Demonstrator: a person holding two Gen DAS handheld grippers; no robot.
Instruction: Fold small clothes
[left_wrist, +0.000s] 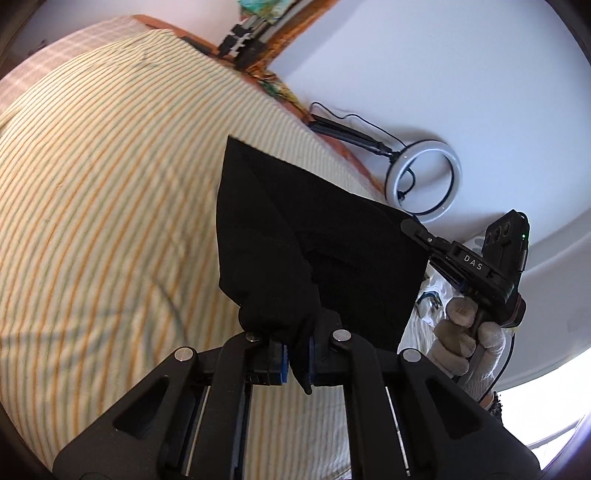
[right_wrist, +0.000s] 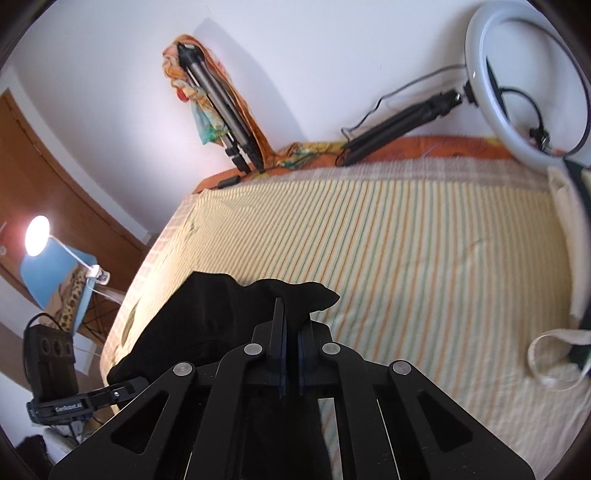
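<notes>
While the black garment (left_wrist: 325, 236) hangs mid-frame above the striped bed (left_wrist: 110, 221), the left tool (left_wrist: 295, 354) and right tool (right_wrist: 291, 354) each clench a corner; folding looks barely begun, with laying flat and creasing left.

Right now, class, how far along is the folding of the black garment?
Done: little that shows; no folded pile is visible. In hand: the black garment hangs above the striped bedsheet, one edge clamped in the left gripper, another in the right gripper, both shut on cloth. Left: laying it on the bedsheet and making the folds.
</notes>
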